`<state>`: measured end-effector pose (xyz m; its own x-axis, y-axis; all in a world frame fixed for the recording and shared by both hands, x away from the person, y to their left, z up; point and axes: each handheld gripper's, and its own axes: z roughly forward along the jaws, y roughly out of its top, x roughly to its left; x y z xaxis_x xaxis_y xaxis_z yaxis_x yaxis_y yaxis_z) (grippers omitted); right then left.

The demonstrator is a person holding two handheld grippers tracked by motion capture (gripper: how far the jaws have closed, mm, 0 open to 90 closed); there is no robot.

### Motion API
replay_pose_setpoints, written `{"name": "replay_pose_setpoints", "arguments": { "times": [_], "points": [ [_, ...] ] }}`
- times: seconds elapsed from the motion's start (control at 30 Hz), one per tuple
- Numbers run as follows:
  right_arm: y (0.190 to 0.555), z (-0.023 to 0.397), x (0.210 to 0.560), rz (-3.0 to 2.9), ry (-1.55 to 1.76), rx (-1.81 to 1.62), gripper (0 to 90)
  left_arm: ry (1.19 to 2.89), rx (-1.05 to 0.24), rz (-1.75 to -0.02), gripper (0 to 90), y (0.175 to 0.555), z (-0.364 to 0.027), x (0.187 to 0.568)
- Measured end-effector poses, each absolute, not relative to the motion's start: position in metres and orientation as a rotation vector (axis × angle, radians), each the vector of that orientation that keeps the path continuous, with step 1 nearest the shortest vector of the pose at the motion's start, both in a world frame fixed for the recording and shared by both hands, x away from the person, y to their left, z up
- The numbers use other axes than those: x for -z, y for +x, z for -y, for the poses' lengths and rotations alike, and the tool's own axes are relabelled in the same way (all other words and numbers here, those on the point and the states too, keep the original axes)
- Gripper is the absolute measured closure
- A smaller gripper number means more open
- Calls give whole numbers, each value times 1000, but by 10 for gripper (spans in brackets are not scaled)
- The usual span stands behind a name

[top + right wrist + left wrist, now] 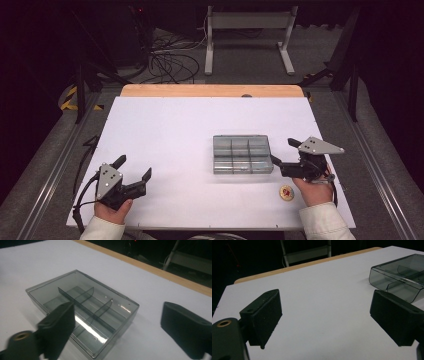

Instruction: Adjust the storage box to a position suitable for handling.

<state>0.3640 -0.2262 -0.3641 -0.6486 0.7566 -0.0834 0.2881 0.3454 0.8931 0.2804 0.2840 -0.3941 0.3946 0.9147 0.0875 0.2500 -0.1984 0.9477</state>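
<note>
A clear grey plastic box (242,154) with a closed lid and several compartments lies right of the table's middle. My right gripper (283,151) is at the box's right end, open. In the right gripper view, one jaw of the right gripper (120,325) hangs over the near corner of the box (82,310), and the other stands off its side above bare table. My left gripper (134,167) rests near the front left, open, with nothing between its jaws. In the left gripper view, the left gripper (327,315) points across white table, with the box (399,277) far off at upper right.
A small round yellow and red disc (286,192) lies on the white table top (165,135) just left of the right hand. A wooden strip (210,90) edges the far side. Beyond it, a metal stand (248,30) and cables (170,60) sit on the floor.
</note>
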Motion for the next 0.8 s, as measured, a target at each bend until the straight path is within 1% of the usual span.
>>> {"name": "replay_pose_setpoints", "arguments": {
  "times": [0.03, 0.07, 0.1, 0.2, 0.23, 0.27, 0.3, 0.33, 0.37, 0.8],
  "points": [
    [364, 226, 364, -2122, 910, -1262, 238, 1688, -863, -1034, 113, 280, -284, 394],
    [364, 226, 364, -2123, 917, -1234, 388, 1687, -863, -1034, 113, 280, -284, 394],
    [364, 226, 364, -2123, 917, -1234, 388, 1687, -862, -1034, 113, 280, -284, 394],
    [366, 223, 364, -2119, 944, -1159, 615, 1688, -861, -1035, 114, 281, -284, 394],
    [367, 222, 364, -2116, 962, -1133, 661, 1688, -860, -1034, 113, 281, -284, 394],
    [372, 222, 365, -2125, 994, -1100, 785, 1688, -860, -1035, 114, 281, -284, 394],
    [374, 221, 366, -2142, 1009, -1090, 846, 1691, -860, -1032, 114, 281, -284, 394],
    [374, 221, 366, -2142, 1009, -1090, 846, 1691, -860, -1031, 114, 281, -284, 394],
    [378, 221, 367, -2176, 1023, -1063, 900, 1691, -859, -1031, 114, 281, -284, 394],
    [395, 218, 377, -2257, 1122, -942, 900, 1690, -856, -1035, 114, 281, -284, 395]
  ]
}}
